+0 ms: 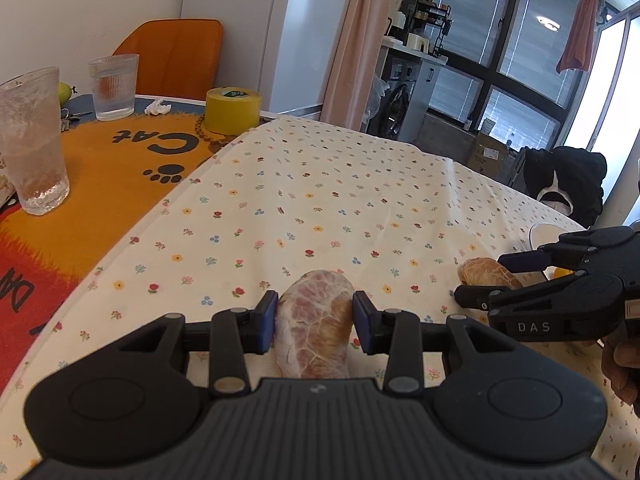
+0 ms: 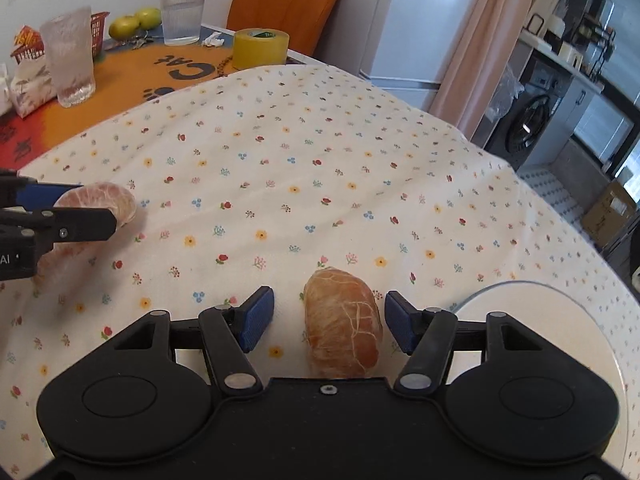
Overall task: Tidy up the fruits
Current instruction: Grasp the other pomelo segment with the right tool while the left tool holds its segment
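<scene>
The left gripper [image 1: 315,322] sits low over the flowered cloth [image 1: 320,208] with its blue pads narrowed around a pale pink peeled citrus segment [image 1: 314,328]; the left pad touches the fruit's skin, while the right pad is just beside it, so whether it is truly clamped cannot be told. The right gripper [image 2: 329,320] is spread wide, its pads clear on both sides of a darker orange peeled segment [image 2: 342,324] that lies on the cloth between them, nearer the right pad. Both segments are plump, elongated wedges, wrapped in thin membrane with white veins.

Just right of the right gripper lies a white round plate [image 2: 560,320] with a clear rim, partly hidden by the gripper body. In the left wrist view a hand [image 1: 622,364] shows below the right gripper. The cloth is cream with small red, blue and yellow flowers, softly creased, and nothing lies on it ahead of either gripper.

Farther left, an orange mat [image 1: 100,168] with paw prints and "Cat" lettering carries a frosted tumbler [image 1: 32,140], a ribbed glass [image 1: 113,86], a crumpled tissue [image 1: 157,107] and a yellow tape roll [image 1: 233,110]. Green-yellow apples [image 2: 136,22] sit beside a red basket [image 2: 100,28]. Beyond stand an orange chair [image 1: 172,56], a pink curtain [image 1: 360,40] and a washing machine [image 2: 528,120].
</scene>
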### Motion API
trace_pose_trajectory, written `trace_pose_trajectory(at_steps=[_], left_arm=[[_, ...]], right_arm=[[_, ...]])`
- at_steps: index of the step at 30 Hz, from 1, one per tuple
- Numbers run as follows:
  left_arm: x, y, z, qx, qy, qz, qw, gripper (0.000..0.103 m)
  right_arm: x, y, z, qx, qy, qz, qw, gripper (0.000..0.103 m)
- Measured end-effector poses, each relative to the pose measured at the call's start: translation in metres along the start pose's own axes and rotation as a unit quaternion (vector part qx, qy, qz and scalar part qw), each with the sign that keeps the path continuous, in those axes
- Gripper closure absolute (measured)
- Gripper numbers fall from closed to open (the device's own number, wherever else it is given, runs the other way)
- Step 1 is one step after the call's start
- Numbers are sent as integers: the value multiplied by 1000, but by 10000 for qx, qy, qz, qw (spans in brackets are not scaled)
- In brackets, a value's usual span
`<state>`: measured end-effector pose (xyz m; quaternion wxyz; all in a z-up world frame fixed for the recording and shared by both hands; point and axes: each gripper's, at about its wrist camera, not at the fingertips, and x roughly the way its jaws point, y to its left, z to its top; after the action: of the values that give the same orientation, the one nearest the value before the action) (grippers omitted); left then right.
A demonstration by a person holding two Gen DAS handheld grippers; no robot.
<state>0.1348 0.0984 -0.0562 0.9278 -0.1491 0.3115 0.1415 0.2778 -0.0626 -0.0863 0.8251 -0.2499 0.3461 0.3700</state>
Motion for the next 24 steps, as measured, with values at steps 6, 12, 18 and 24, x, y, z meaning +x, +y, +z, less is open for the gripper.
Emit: trace_pose_trajectory(at_steps=[6,12,18,24], left_arm=[[-4,4,-3,-47,0,6,10000,65],[-7,3,-4,-58,-6,-30,10000,65],[-11,1,-8,-36,-15,-65,10000,65],[-10,0,-9,-42,0,-82,10000,65]], right_arm=[[-9,2,-7,29,-73,-5,10000,60],[-17,5,-13,136,-139,145,9997,67],[-15,2,-19,311,-84,337,9989,60],[-16,3,-22,321,-181,328,9988,69]])
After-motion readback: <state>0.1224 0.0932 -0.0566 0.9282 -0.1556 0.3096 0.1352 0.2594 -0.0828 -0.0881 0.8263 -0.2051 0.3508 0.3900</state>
